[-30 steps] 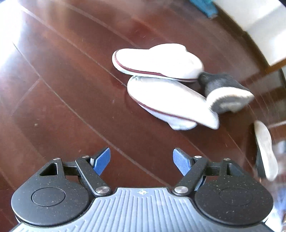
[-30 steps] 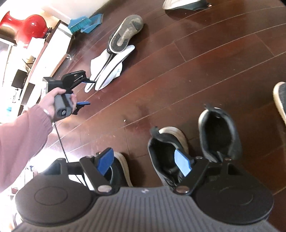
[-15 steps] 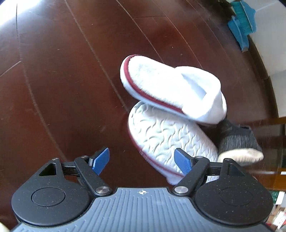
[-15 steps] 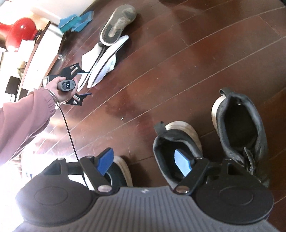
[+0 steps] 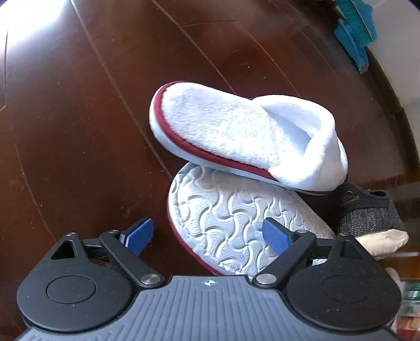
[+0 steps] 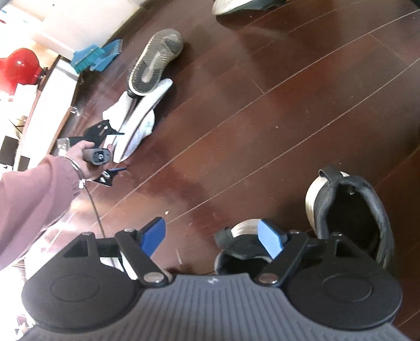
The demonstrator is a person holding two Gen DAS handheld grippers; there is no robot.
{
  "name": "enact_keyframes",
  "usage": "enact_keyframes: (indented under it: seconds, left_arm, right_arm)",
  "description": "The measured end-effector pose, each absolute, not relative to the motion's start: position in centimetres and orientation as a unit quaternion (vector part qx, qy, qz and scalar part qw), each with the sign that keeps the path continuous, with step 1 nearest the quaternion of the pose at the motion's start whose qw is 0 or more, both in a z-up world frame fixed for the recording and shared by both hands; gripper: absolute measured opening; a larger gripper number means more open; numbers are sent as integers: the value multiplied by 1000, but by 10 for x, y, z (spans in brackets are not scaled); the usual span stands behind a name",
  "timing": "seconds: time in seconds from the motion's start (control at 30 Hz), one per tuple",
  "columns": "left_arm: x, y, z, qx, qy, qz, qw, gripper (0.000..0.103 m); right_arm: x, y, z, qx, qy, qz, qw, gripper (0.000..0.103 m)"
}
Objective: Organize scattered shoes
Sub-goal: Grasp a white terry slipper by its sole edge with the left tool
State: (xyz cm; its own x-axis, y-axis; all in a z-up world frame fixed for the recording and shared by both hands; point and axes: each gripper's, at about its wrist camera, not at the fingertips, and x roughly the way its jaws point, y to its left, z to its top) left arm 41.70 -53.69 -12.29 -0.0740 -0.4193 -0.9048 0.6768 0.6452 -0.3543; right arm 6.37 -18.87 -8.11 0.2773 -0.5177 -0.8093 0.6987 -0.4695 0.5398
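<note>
**Two white slippers stacked, left gripper lining up on the flipped one**

Two slippers sit centre frame in the left wrist view: upright slipper (image 5: 244,136) lies across the heel end of the overturned slipper (image 5: 236,225), whose patterned sole faces up. Left gripper (image 5: 207,236) is spread wide and empty, hovering low, with the overturned slipper's end between and just past the blue pads (image 5: 139,236). Grey knit sneaker (image 5: 367,212) sits at right, touching or nearly touching the pile; can't tell which.

Right gripper (image 6: 212,238) is also spread and empty, parked over two black shoes (image 6: 349,209) standing side by side at lower right of its view. That pair looks already sorted. Same view shows the slipper pile at upper left with the sneaker resting sole-up against it, and one more shoe (image 6: 246,5) at the top edge.

Judgement on the grab:
- Close on the sole edge near its free end, not the middle; the sole looks too wide for the jaws there.
- Upper slipper rests on it, so pulling out flat likely drags both. Lift the top one first or slide out slowly.
- Needs flipping after pickup.
- Plush is soft; grip the rigid rim.
</note>
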Motion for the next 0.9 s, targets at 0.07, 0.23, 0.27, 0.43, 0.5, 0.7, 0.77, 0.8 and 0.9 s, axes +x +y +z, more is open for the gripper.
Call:
enact_keyframes:
  seconds: [0.07,0.23,0.27,0.43,0.5,0.7,0.77,0.8,0.9]
  left_arm:
    - [415,-539,-120,112,609,-418,664,77]
    - [429,-533,-116,111,623,-425,648,61]
    - [431,-529,-112,111,624,-429,643,57]
    - [437,-516,-102,115,633,-445,623,43]
    - [436,-511,-97,115,633,-452,618,41]
    - [432,-483,-79,102,634,-480,598,26]
    - [429,-472,-70,90,638,-493,585,24]
    - [427,-465,-65,88,638,-499,579,23]
    - [418,-449,-62,85,646,-508,562,20]
  right_arm:
    - [64,-196,-83,612,79,-601,508,80]
    - [74,-212,-87,602,100,-605,511,81]
    - [77,-215,-88,600,108,-606,512,81]
    - [89,-223,-95,596,160,-608,499,80]
    - [91,-225,-99,597,172,-606,497,81]
    - [92,-225,-106,600,185,-592,505,81]
    - [90,-223,-107,601,185,-590,506,80]
    - [89,-221,-107,602,184,-589,506,81]
    - [84,-212,-108,606,182,-587,505,81]
